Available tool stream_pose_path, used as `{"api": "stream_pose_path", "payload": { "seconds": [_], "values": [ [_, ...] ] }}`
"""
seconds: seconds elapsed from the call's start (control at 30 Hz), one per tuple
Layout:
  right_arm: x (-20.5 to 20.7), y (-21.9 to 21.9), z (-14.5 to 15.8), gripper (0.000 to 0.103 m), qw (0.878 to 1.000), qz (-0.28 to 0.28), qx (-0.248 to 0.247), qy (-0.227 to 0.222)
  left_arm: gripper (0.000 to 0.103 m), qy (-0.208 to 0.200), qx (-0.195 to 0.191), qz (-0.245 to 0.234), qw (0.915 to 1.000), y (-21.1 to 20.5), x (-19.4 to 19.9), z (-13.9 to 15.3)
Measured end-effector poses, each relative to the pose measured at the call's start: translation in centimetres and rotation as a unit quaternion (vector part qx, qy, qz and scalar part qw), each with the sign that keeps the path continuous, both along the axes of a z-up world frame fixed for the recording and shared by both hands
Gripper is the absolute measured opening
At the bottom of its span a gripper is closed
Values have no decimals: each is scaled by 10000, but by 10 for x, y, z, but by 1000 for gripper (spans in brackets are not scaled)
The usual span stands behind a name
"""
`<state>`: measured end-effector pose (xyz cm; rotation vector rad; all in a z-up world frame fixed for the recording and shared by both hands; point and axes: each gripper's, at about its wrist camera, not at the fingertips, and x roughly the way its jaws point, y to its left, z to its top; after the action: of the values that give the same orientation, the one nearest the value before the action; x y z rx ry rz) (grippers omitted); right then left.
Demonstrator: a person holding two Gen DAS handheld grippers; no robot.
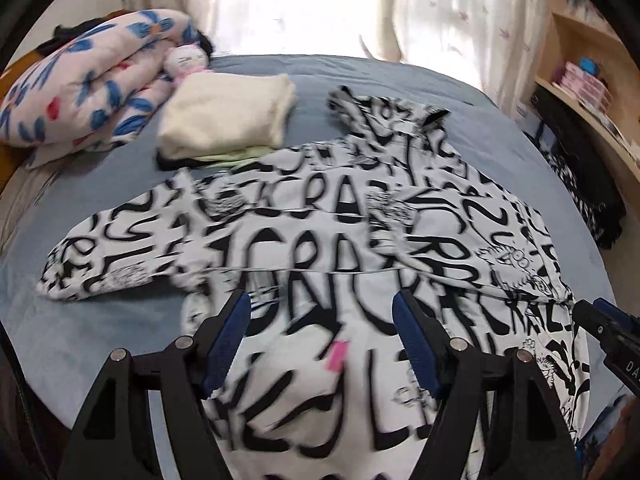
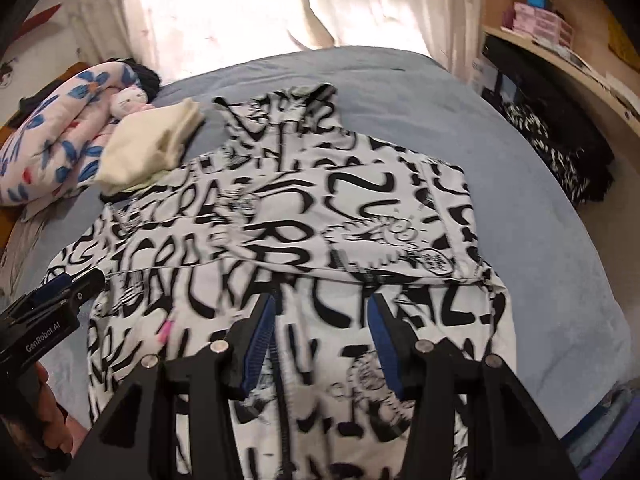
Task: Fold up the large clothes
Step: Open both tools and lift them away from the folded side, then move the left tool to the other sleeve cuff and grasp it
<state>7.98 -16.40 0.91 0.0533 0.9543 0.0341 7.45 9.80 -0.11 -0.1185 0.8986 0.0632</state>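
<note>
We see the black-and-white lettered jacket (image 1: 320, 216) lying spread on the blue bed (image 1: 120, 320), just beside the folded cream stack (image 1: 228, 116). Left gripper (image 1: 320, 344) and right gripper (image 2: 320, 344) hover over it, released, empty. It looks soft, light and floppy; we judge the hem corners the best hold.

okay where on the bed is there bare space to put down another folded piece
Bare blue bed lies right of the black-and-white printed garment, up to the bed edge, and beyond its collar toward the curtains. The left is crowded: cream folded stack, floral quilt, plush toy. A bare strip borders the garment's left sleeve.
</note>
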Motion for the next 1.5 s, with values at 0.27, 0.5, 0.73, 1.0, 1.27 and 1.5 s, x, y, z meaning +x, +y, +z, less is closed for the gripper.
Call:
{"api": "stream_pose_path", "payload": {
  "seconds": [0.27,0.5,0.73,1.0,1.27,1.5],
  "values": [
    [-15,72,14,54,9979,330,-183,-529,72,-81,-72,562,9984,82,-40,2],
    [-15,132,12,65,9951,720,31,-679,72,-33,-123,1055,9943,155,-56,-13],
    [4,188,-9,66,9936,1024,-69,-479,72,161,-499,1485,9875,228,-53,-43],
    [28,245,-38,66,9894,1434,-13,-245,72,197,-1963,1970,9603,336,-43,-105],
    [45,277,-73,65,9857,1684,-74,52,72,222,-2841,2499,9254,396,-18,-163],
    [51,273,-93,65,9855,1674,-207,170,29,281,-2333,2925,9269,411,18,-175]
  ]
}}
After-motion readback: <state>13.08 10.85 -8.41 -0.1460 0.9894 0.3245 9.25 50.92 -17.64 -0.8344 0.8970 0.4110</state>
